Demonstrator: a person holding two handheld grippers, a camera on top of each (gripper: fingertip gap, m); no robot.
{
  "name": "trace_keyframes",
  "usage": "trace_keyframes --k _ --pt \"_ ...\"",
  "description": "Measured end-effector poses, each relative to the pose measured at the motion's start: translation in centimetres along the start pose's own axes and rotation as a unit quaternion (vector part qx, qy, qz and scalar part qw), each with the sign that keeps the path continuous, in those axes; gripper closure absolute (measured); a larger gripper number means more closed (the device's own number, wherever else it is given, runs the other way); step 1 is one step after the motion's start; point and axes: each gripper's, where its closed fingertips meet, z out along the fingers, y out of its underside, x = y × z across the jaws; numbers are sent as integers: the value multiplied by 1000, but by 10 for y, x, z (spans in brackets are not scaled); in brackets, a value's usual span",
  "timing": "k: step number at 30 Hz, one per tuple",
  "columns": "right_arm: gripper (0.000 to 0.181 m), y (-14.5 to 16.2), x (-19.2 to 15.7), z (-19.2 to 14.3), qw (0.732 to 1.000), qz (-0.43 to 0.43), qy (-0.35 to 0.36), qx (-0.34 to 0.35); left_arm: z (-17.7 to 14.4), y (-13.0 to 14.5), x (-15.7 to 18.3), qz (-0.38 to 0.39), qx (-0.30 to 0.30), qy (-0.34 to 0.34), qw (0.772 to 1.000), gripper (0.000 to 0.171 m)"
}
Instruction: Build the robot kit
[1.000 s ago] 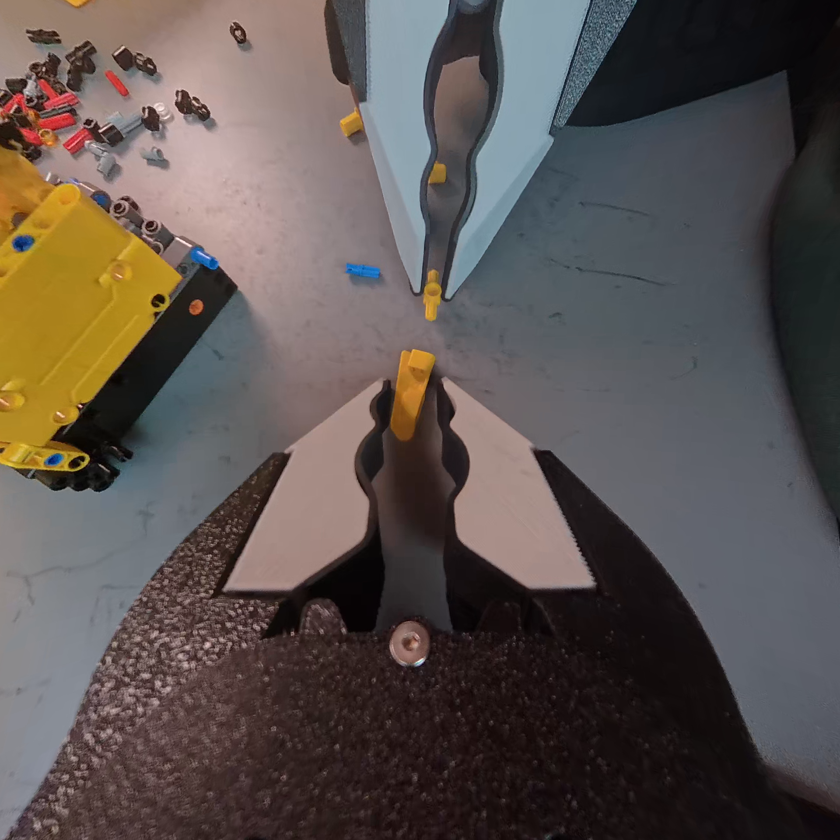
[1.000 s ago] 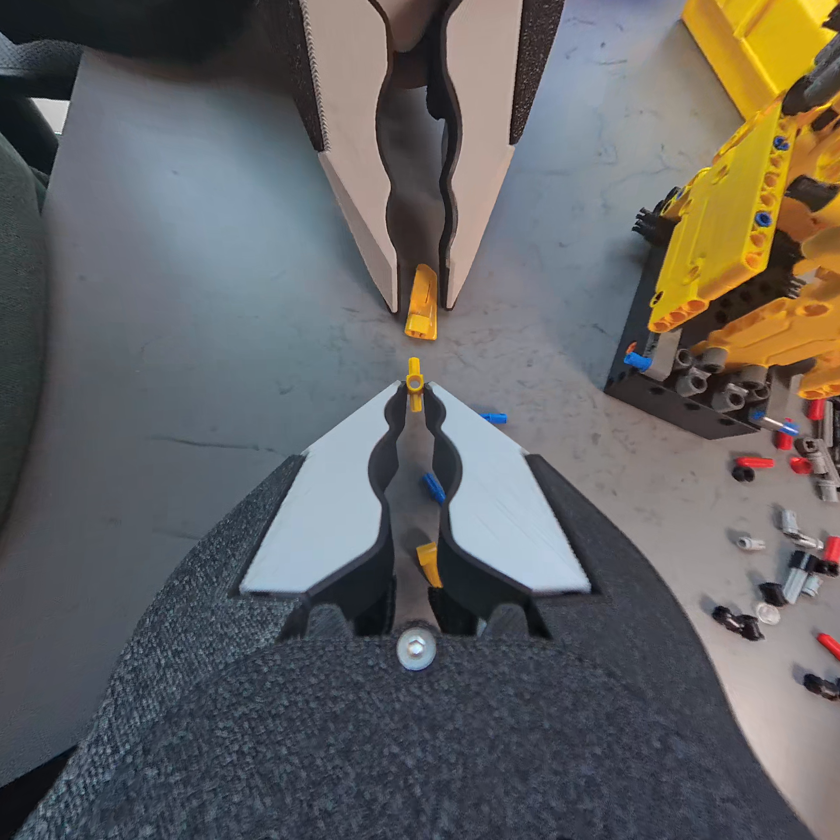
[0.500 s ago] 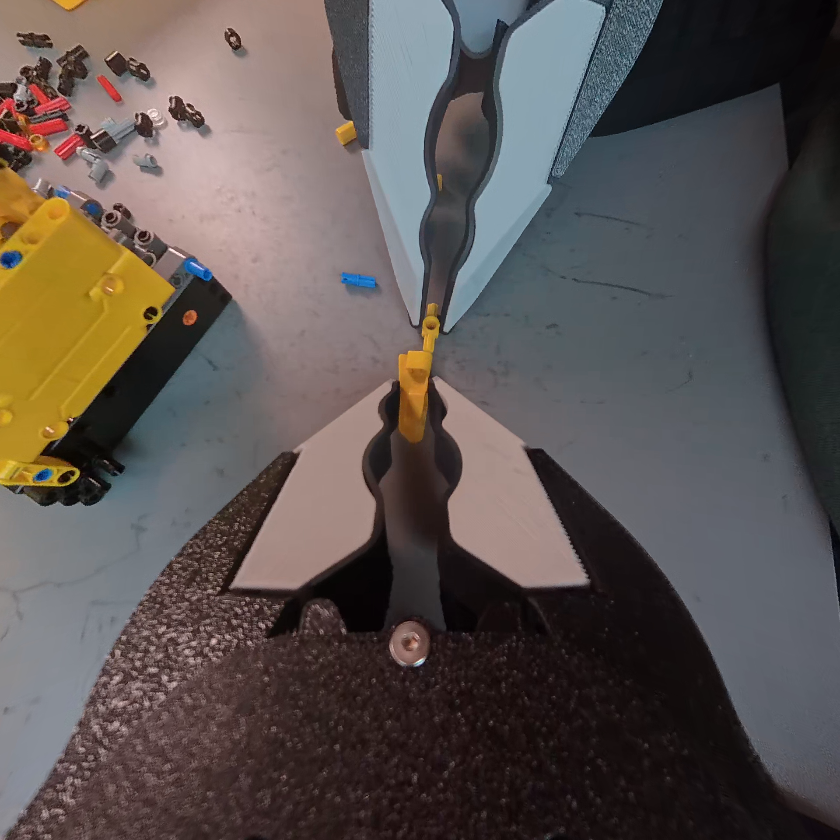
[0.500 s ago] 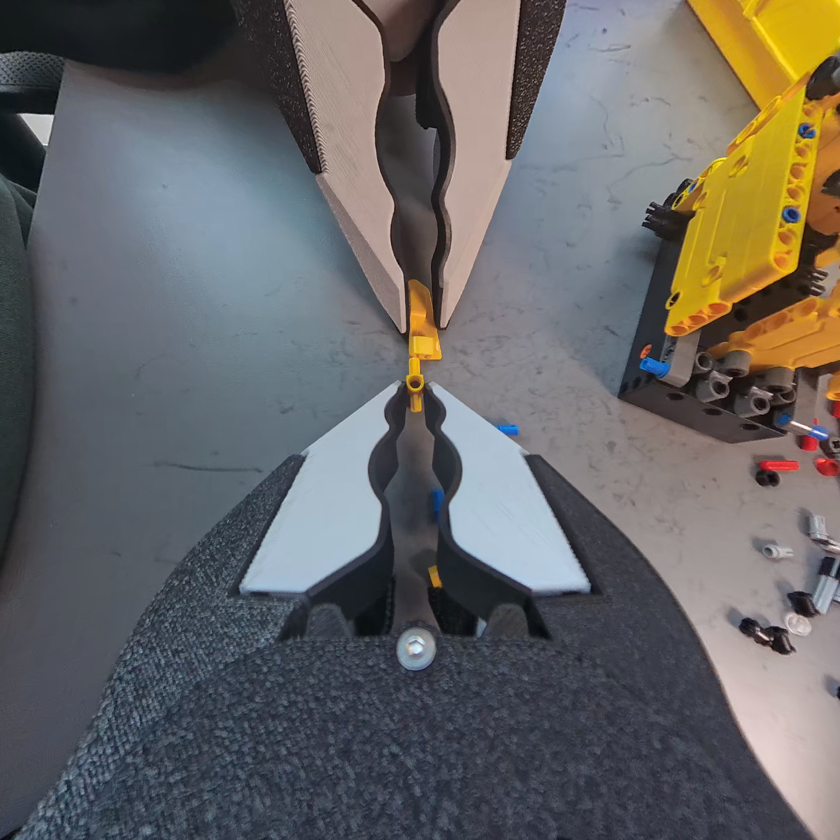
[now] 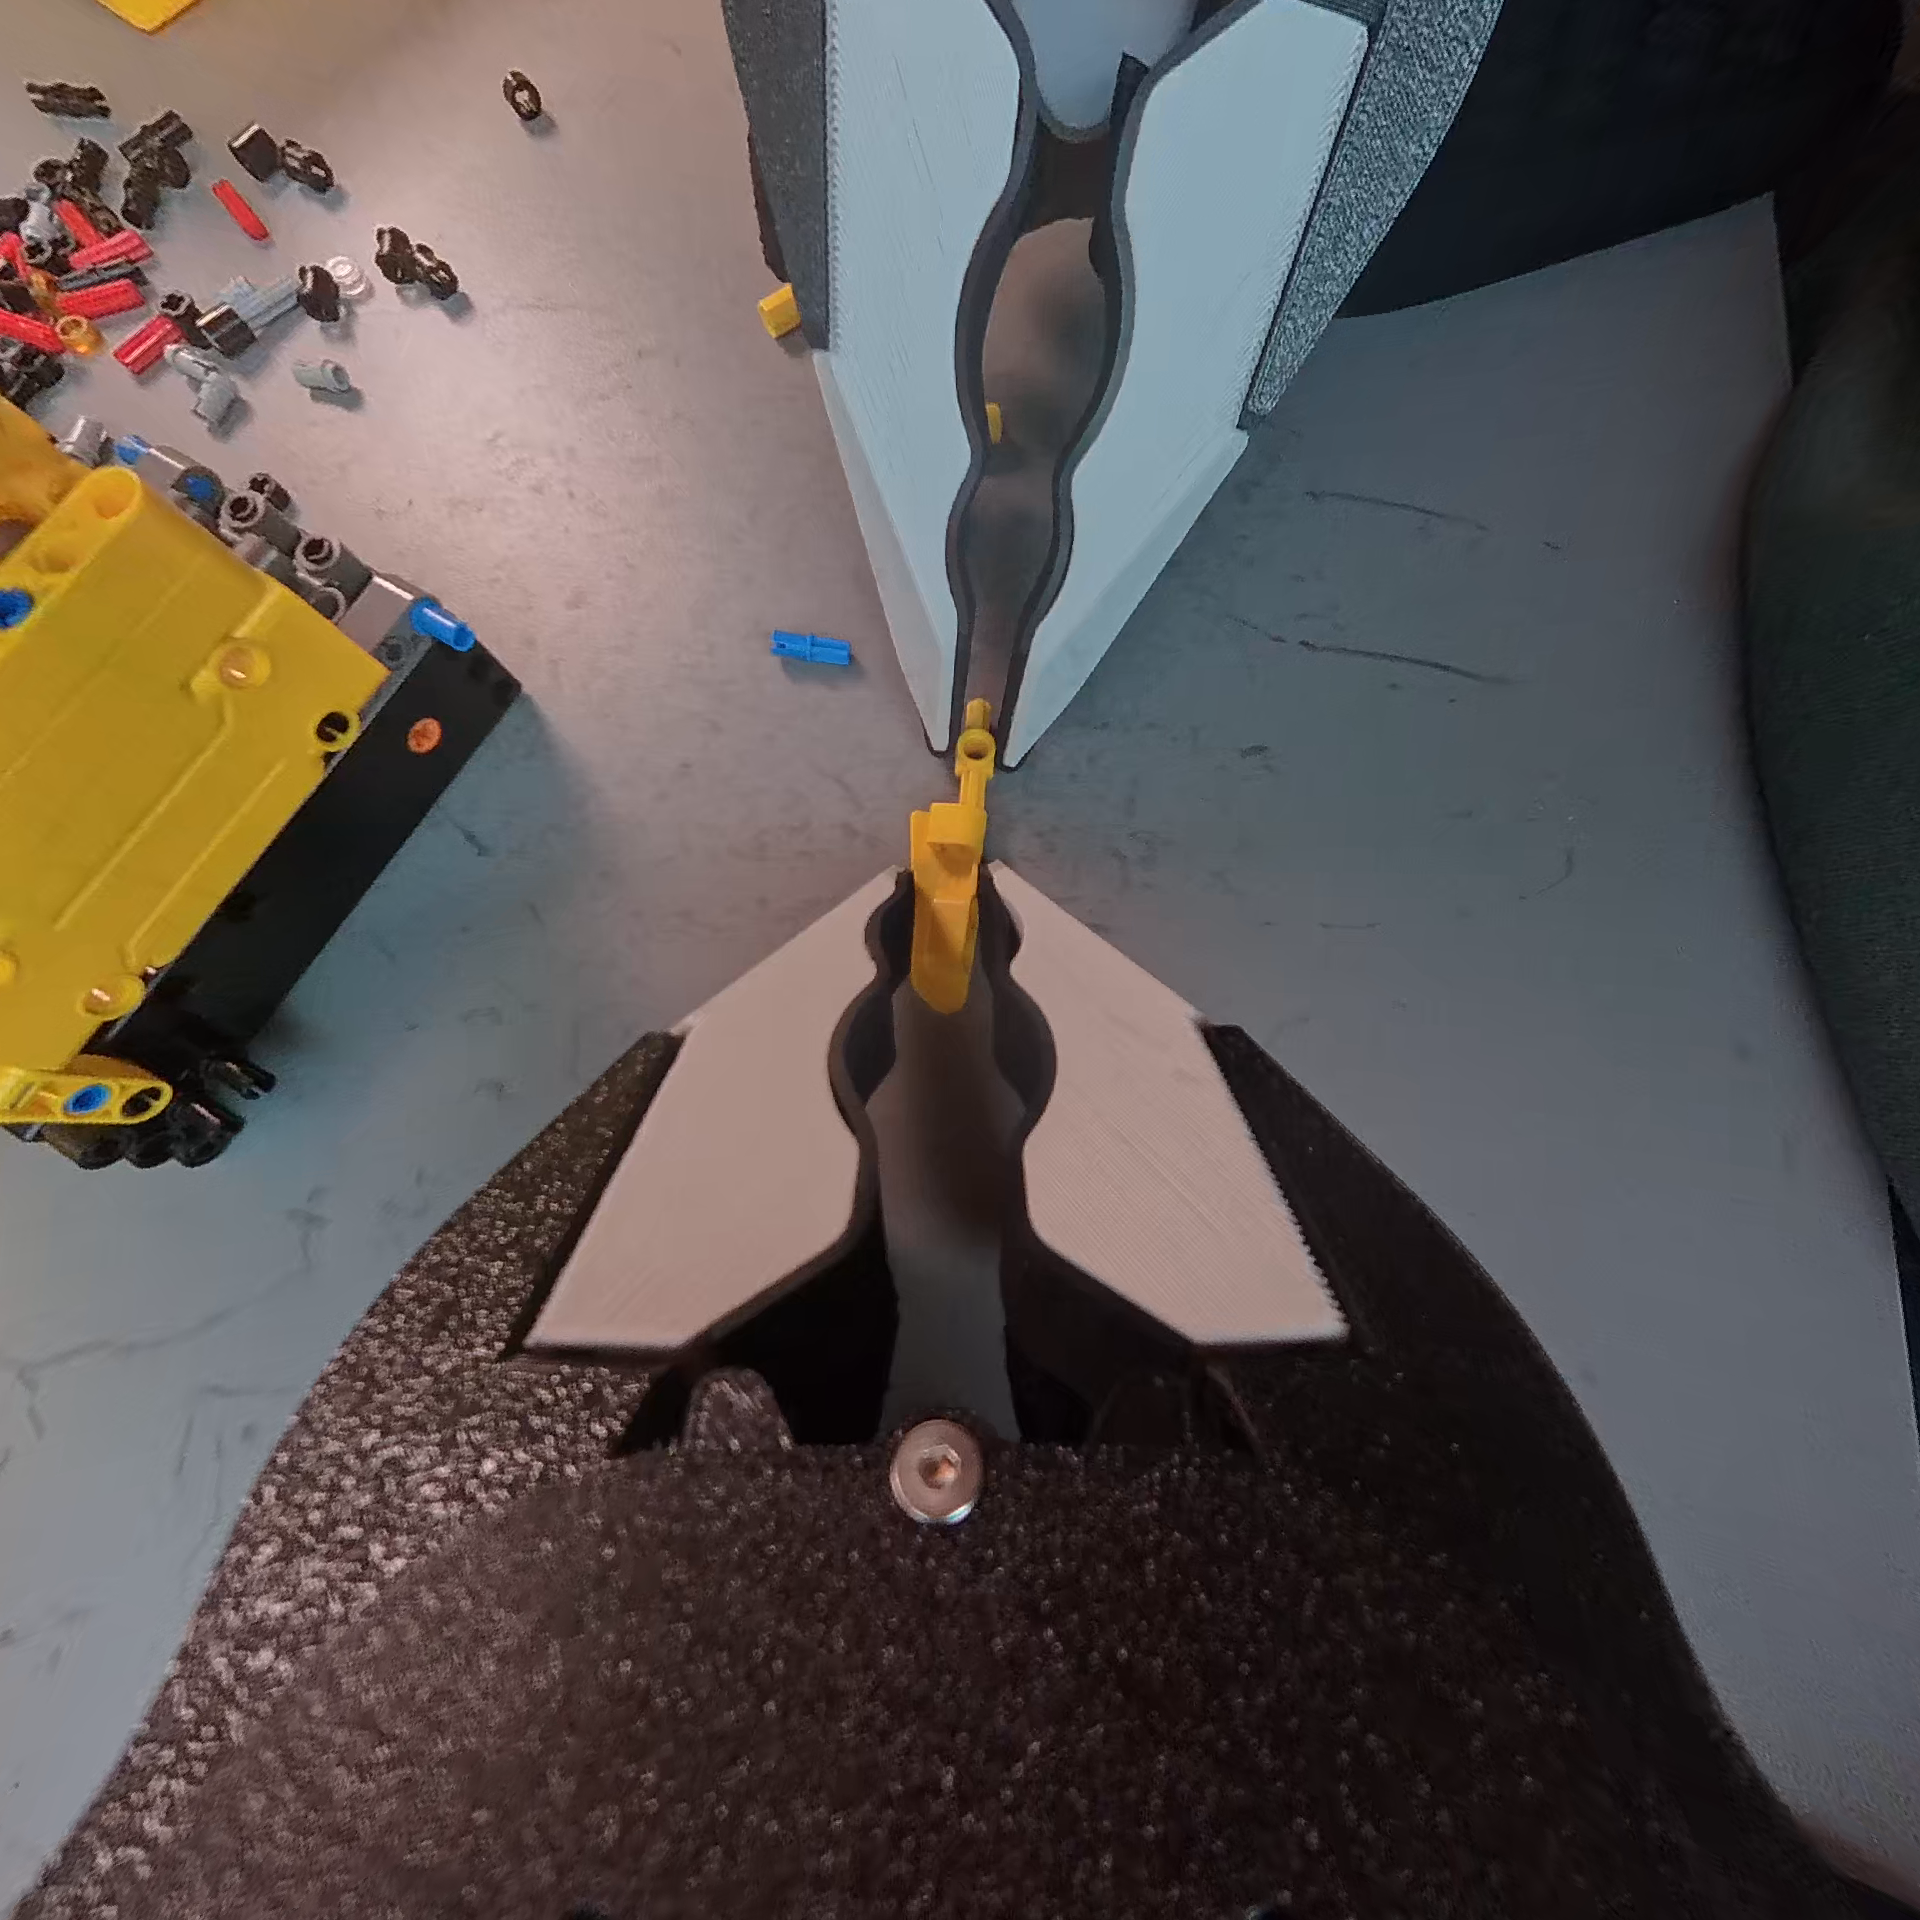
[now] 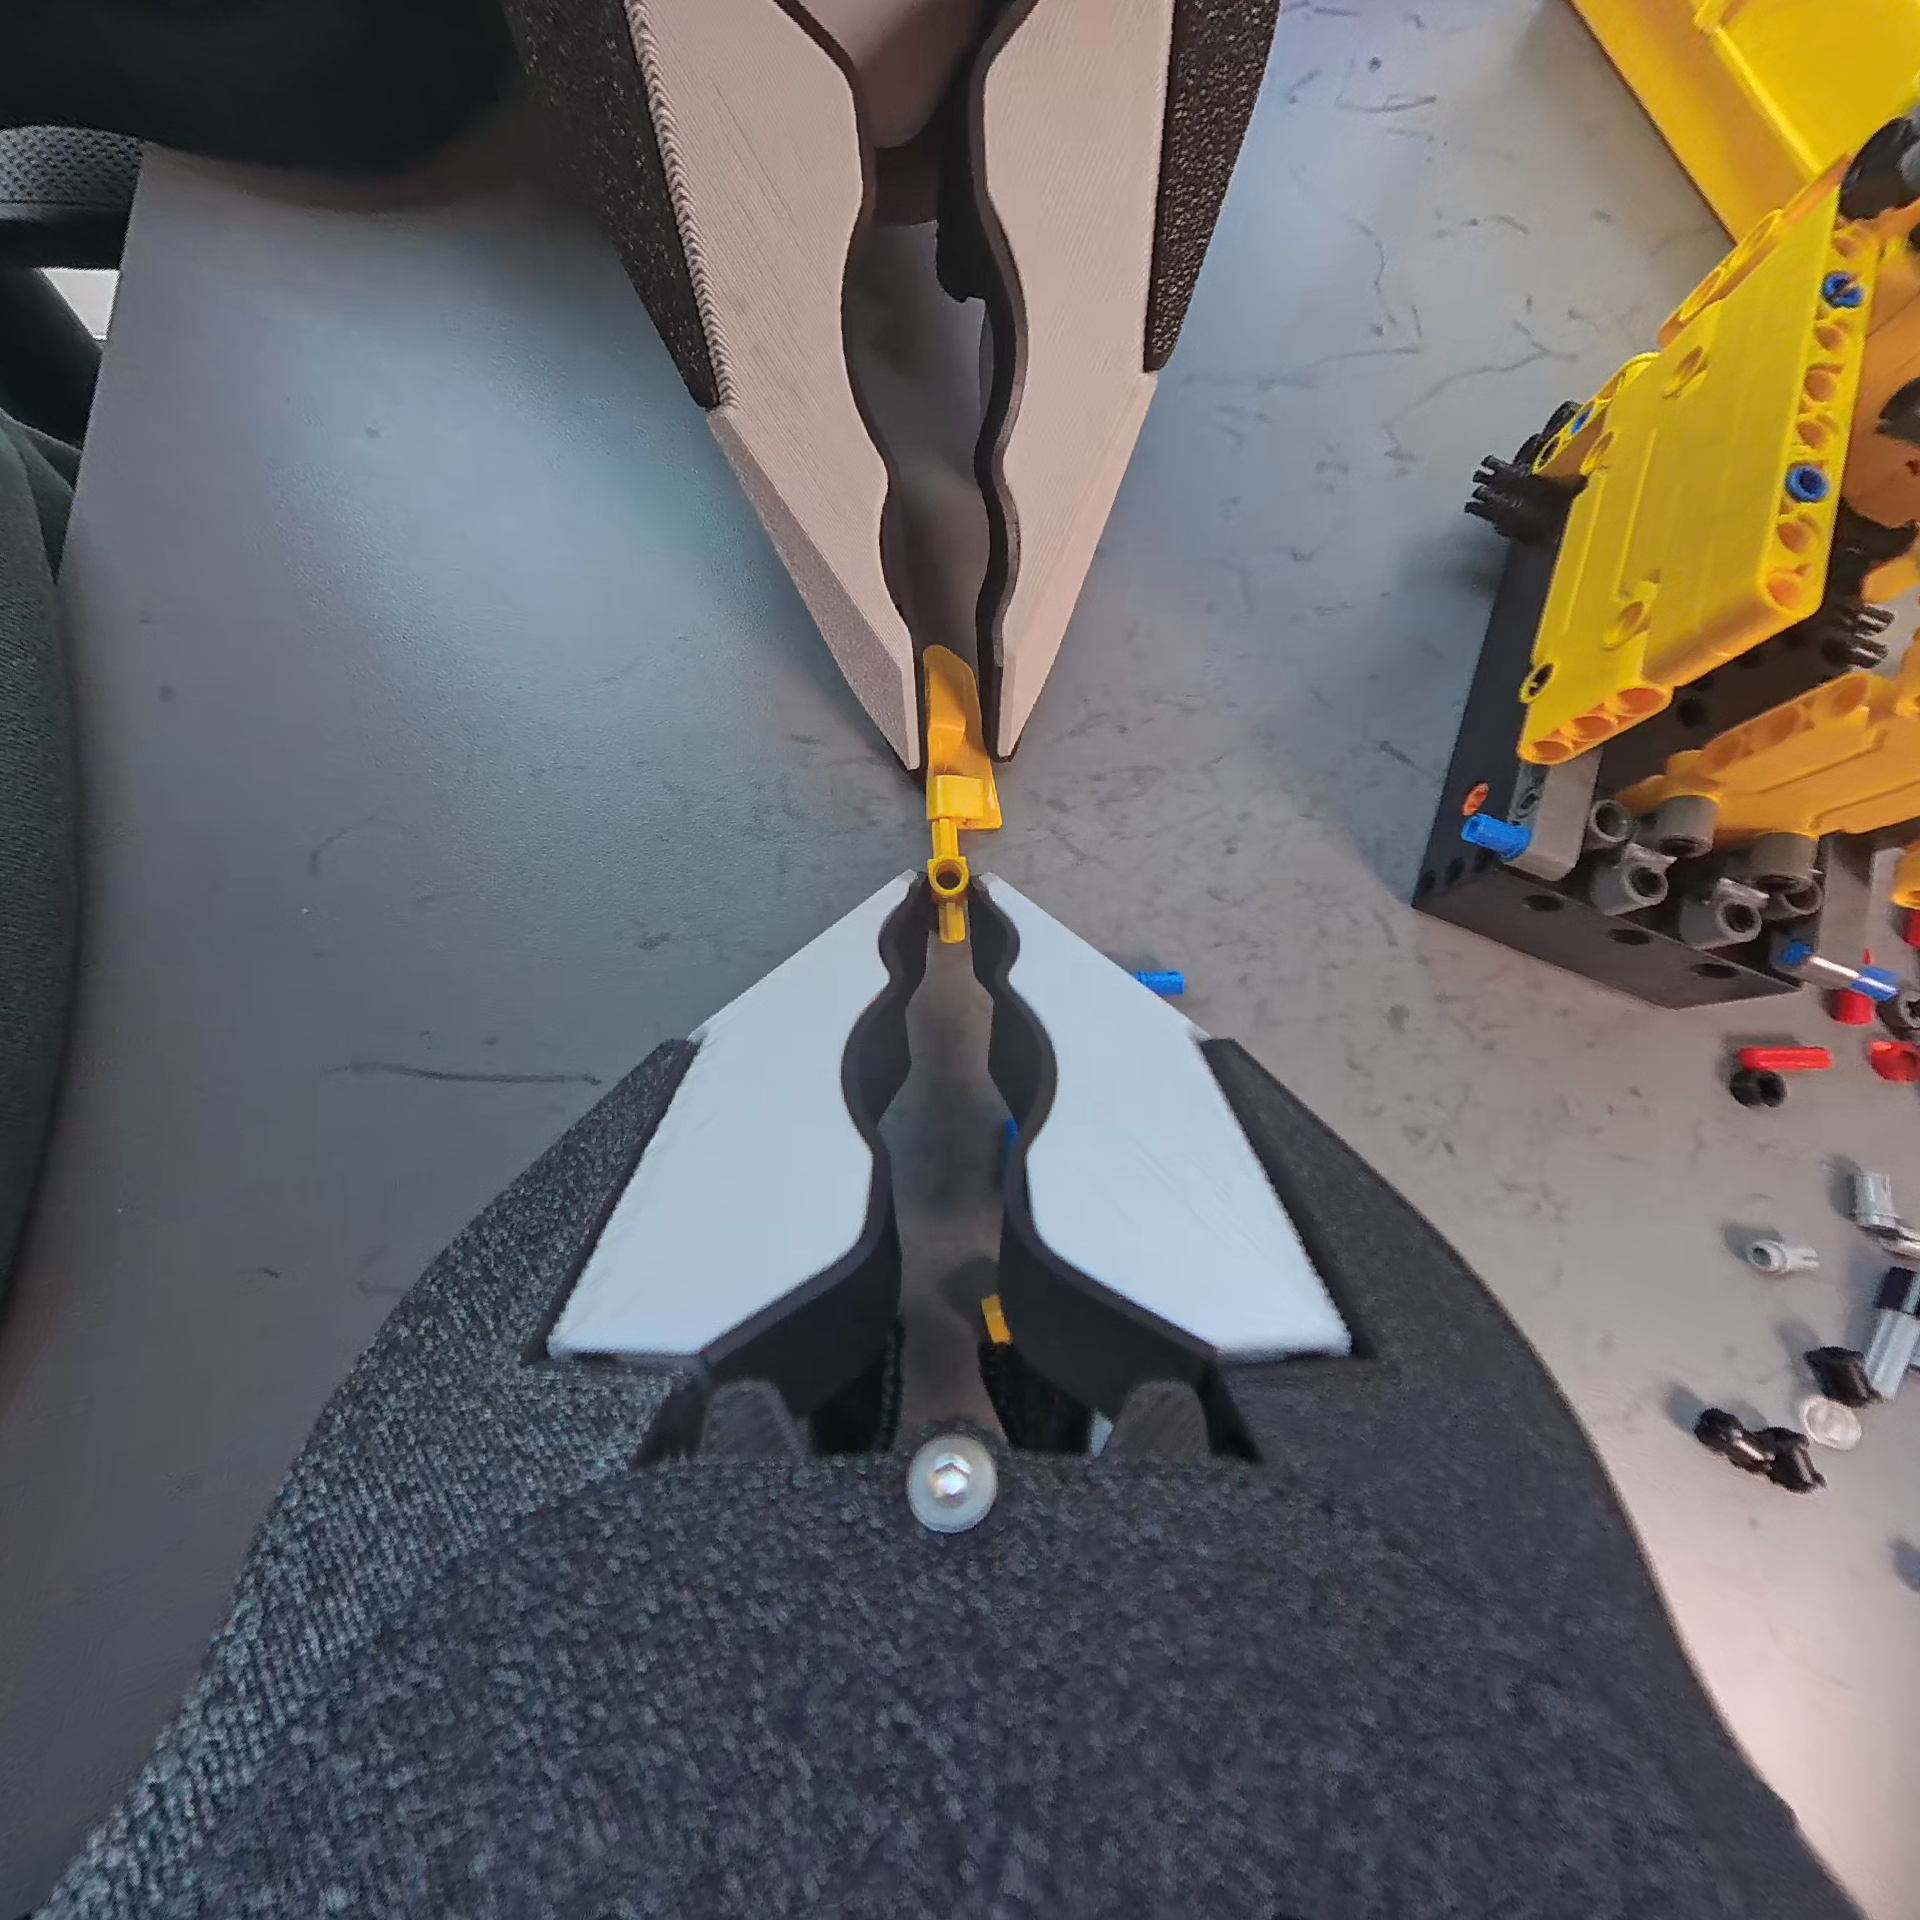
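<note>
My left gripper [image 5: 943, 878] is shut on a yellow curved panel piece [image 5: 943, 914] whose square end sticks out past the tips. My right gripper [image 6: 948, 883] is shut on a small yellow pin connector [image 6: 948, 902]. The two grippers face each other tip to tip above the grey table. The pin's end meets the panel's square end [image 6: 961, 798]. The right gripper also shows at the top of the left wrist view [image 5: 977, 743], and the left gripper at the top of the right wrist view [image 6: 958, 753].
A yellow and black brick-built model [image 5: 177, 748] stands to one side; it also shows in the right wrist view [image 6: 1704, 665]. Loose red, black and grey pins [image 5: 114, 291] lie beyond it. A blue pin [image 5: 810, 647] lies near the tips. A dark chair [image 5: 1839, 727] borders the table edge. My two grippers' fingertips are within a few centimetres of each other.
The two grippers have closed the gap between them. The pin and the panel piece were apart and now meet end to end.
</note>
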Motion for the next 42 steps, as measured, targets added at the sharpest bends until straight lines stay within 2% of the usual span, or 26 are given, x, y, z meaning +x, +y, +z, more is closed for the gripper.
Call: trace_keyframes --k 4,22,33,36,39,42 --pt "175 0 0 0 1000 2 -1 2 -1 -2 3 0 8 10 1000 165" --pt "175 1 0 -1 1000 0 -4 4 1 -2 6 1 4 13 1000 165" --pt "175 3 1 -2 1000 -2 -5 6 -1 -1 6 -1 4 11 1000 153" --pt "175 4 3 -4 1000 -1 -4 5 -5 -3 10 -17 17 34 999 143" --pt "175 5 4 -6 1000 3 -5 6 -10 -2 1 -44 26 24 998 144" --pt "175 5 3 -6 1000 3 -8 8 -9 6 0 -55 6 27 998 150"
